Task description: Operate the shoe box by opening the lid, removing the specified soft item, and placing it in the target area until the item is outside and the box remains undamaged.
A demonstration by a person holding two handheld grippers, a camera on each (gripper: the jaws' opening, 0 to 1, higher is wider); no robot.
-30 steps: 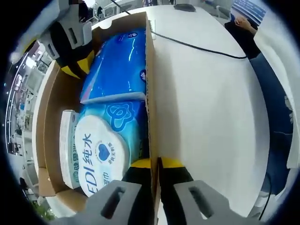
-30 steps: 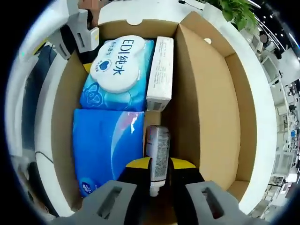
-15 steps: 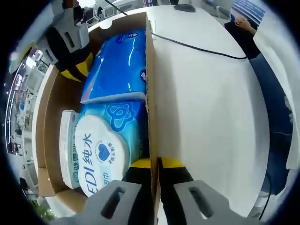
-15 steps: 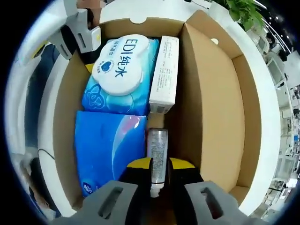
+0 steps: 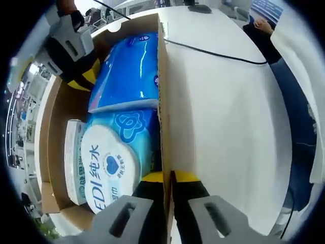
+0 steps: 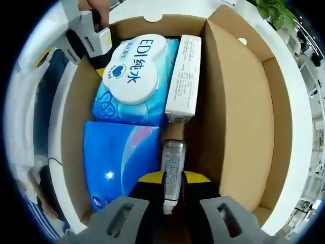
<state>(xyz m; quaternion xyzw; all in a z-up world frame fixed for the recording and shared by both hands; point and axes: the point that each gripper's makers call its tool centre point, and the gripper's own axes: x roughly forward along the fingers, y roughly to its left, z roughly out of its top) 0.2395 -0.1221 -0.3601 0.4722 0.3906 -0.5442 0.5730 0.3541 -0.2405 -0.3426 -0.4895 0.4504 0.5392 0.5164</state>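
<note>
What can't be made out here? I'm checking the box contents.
- Small silver tube, right gripper view: its label print is too small to read, and its lower end sits between the right gripper jaws.
- Brown cardboard box, left gripper view: the floor is hidden beneath the blue tissue pack.

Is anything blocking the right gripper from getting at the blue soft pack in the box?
Nothing lies over the blue soft pack; the lid is open. But the right gripper is shut on a small bottle beside the pack, so its jaws are occupied.
</note>
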